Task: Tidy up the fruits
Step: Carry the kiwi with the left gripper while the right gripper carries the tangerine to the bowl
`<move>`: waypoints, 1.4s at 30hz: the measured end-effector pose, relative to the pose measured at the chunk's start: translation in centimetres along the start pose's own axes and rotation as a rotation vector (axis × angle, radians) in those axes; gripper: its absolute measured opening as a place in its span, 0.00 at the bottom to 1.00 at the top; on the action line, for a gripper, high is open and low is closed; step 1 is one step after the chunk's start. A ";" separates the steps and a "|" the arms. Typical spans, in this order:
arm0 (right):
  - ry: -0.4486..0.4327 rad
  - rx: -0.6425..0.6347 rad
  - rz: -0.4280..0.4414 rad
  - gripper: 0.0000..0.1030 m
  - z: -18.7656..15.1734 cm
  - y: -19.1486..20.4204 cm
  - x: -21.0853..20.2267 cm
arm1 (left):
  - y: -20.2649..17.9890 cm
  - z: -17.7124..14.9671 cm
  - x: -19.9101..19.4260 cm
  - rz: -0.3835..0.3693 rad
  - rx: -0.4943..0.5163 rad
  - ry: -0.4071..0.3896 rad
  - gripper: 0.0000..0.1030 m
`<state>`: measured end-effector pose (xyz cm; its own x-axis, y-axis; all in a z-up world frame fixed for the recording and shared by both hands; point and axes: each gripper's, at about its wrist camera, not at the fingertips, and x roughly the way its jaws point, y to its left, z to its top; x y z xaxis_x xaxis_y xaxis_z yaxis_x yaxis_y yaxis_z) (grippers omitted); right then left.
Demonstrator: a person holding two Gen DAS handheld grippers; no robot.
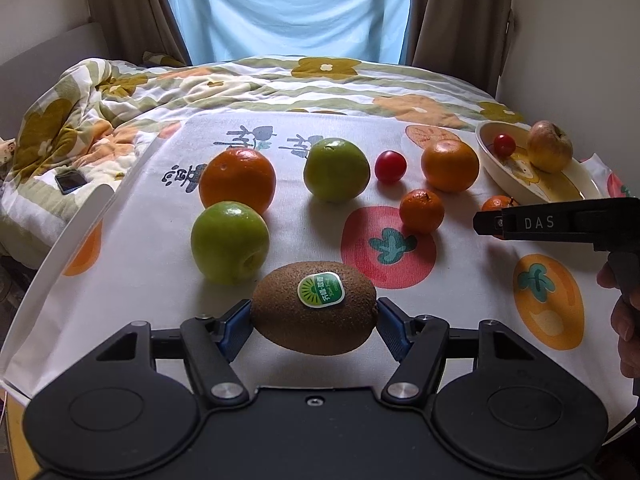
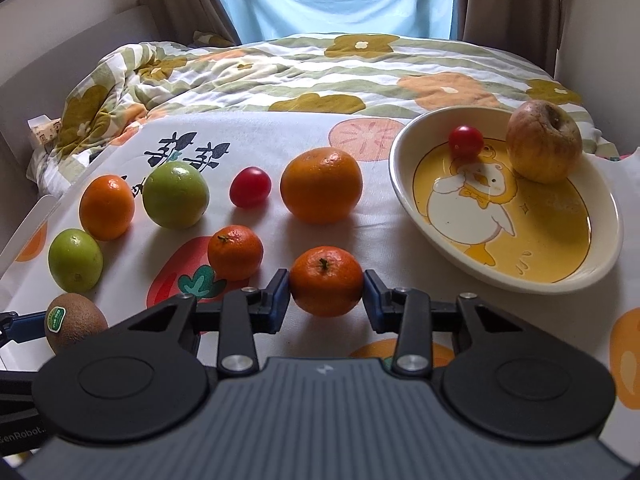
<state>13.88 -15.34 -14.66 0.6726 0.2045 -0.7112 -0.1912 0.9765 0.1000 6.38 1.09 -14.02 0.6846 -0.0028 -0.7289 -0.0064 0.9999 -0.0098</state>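
Observation:
My left gripper (image 1: 315,322) is shut on a brown kiwi (image 1: 315,307) with a green sticker, both blue pads pressing its ends just above the cloth. My right gripper (image 2: 326,294) is shut on a small tangerine (image 2: 326,281), pads against its two sides. A second tangerine (image 2: 235,253) lies just left of it. Two green apples (image 1: 229,242) (image 1: 336,169), two larger oranges (image 1: 237,181) (image 1: 449,165) and a cherry tomato (image 1: 390,166) lie spread over the cloth. The oval duck-print dish (image 2: 600,264) at the right holds a cherry tomato (image 2: 465,141) and a blemished apple (image 2: 543,146).
The fruit lies on a white fruit-print cloth (image 1: 460,280) over a board whose left edge drops off. Behind it is a bed with a flowered quilt (image 1: 280,84), and a phone (image 1: 71,181) lies on it at the left. A person's hand (image 1: 624,316) shows at the right.

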 end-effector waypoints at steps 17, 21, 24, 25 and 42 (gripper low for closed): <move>-0.055 0.030 -0.024 0.52 2.8 -4.8 -8.2 | -4.6 5.6 -5.2 -0.035 0.071 -0.094 0.68; -0.062 0.036 -0.043 0.52 3.6 -6.8 -9.8 | -6.6 7.4 -5.9 -0.065 0.098 -0.122 0.68; -0.063 0.042 -0.057 0.52 4.0 -8.3 -10.7 | -8.4 8.8 -6.0 -0.099 0.124 -0.144 0.68; -0.062 0.039 -0.062 0.52 4.2 -8.8 -11.0 | -9.0 9.3 -5.9 -0.110 0.132 -0.150 0.68; -0.030 0.109 -0.126 0.52 5.4 -17.9 -8.7 | -18.5 13.5 4.4 -0.224 0.300 -0.092 0.68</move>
<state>15.28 -34.25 -6.50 0.7074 0.0805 -0.7022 -0.0263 0.9958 0.0877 19.39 -17.29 -7.77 0.7073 -0.2338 -0.6671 0.3546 0.9337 0.0488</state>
